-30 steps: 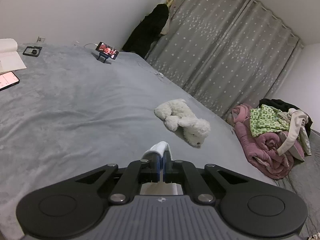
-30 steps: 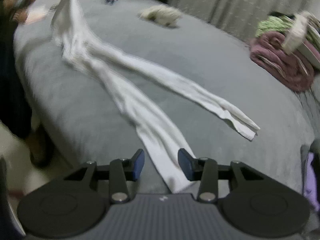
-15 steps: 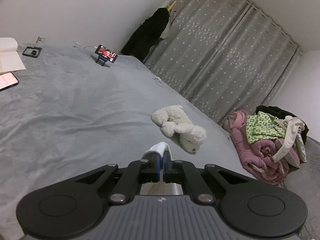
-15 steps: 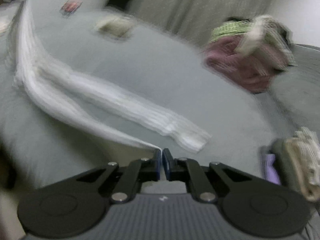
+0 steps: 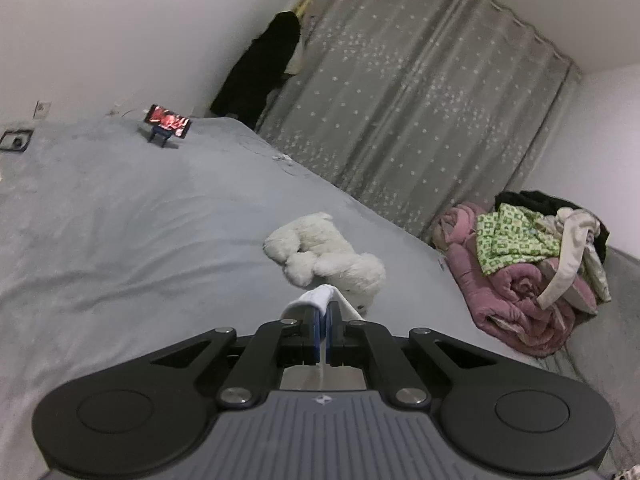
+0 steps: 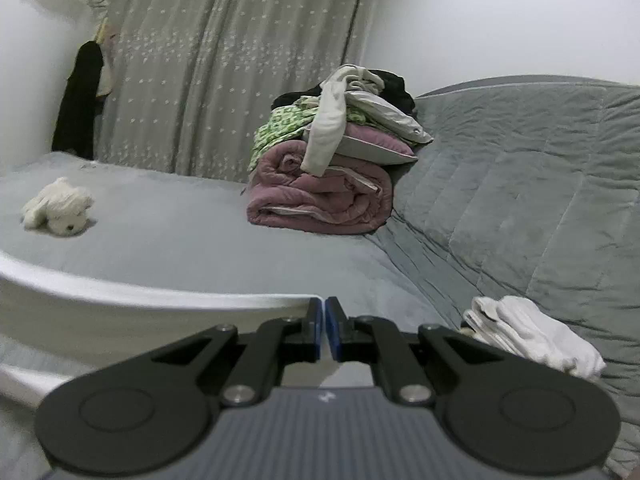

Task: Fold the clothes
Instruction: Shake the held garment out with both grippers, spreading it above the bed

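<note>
Above the grey bed [image 5: 120, 232], both tools aloft. Left gripper [image 5: 323, 316] pinched tight on a fold of the white garment [image 5: 320, 298], cloth bunched over the blue pads. Right gripper [image 6: 323, 312] likewise clamped, jaws pressed together on an edge of that same white garment [image 6: 120, 304], which stretches away toward 9 o'clock as a taut band above the sheet. White plush toy [image 5: 324, 260] lying just past the left tips at 12 o'clock. Pink rolled blanket [image 6: 320, 192] topped with a heap of clothes [image 6: 340, 116] at 12 o'clock from the right tool. Folded white stack [image 6: 532, 332] at 3 o'clock. Phone on stand [image 5: 167, 124] at 10 o'clock from the left tool, near the wall.
</note>
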`<state>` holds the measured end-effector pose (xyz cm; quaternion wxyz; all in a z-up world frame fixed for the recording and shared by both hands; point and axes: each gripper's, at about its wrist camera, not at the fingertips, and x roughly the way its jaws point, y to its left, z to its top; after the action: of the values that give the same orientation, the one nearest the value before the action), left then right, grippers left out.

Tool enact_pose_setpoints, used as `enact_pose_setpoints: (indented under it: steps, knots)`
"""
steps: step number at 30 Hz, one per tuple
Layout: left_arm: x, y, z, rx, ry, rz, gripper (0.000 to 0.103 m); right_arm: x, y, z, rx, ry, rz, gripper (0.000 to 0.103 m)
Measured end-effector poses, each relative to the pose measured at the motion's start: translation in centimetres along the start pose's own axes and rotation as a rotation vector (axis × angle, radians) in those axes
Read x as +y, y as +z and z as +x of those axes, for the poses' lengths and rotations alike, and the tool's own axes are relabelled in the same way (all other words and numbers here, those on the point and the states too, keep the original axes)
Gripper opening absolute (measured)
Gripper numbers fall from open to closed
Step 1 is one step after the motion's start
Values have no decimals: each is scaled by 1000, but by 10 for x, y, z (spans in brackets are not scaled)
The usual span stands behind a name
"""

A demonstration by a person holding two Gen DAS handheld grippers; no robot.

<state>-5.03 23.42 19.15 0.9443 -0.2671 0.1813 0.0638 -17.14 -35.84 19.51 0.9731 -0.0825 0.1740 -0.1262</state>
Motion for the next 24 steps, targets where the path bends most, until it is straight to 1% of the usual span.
enact_pose_setpoints:
  steps: [2, 4, 6, 11, 12, 14, 17, 19, 20, 21, 22, 23, 24]
  knots:
    - [-10, 7, 16, 7, 8, 14, 1, 3, 8, 26, 13, 1, 5, 5]
    - [-18, 13, 33, 9, 23, 27, 1, 3, 28, 58, 18, -29, 15, 5]
    - [-25, 22, 50, 13, 26, 18, 1, 3, 49, 91, 22, -61, 26, 5]
    - [-54, 64, 90, -25, 10, -26, 1, 3, 101, 174, 34, -141, 53, 5]
    - [-58, 74, 92, -45, -9, -40, 1, 3, 111, 191, 36, -156, 58, 5]
    - [-66, 84, 85, -92, -49, -29, 1, -7, 146, 196, -34, -177, 137, 5]
    - [-64, 76, 70, -133, -43, 69, 1, -18, 175, 169, -158, -144, 237, 5]
    - [-46, 62, 63, -121, -45, 105, 1, -18, 166, 150, -198, -117, 219, 5]
    - [-34, 53, 62, -97, -44, 125, 1, -18, 151, 142, -183, -86, 214, 5]
    - [-21, 43, 61, -70, -42, 145, 1, -18, 134, 133, -165, -53, 210, 5]
    - [-10, 35, 61, -45, -36, 168, 1, -17, 115, 129, -129, -17, 205, 5]
    - [3, 25, 62, -3, -22, 202, 1, -17, 96, 124, -91, 20, 199, 5]
    - [16, 14, 64, 41, -7, 237, 1, -13, 68, 117, -30, 57, 186, 5]
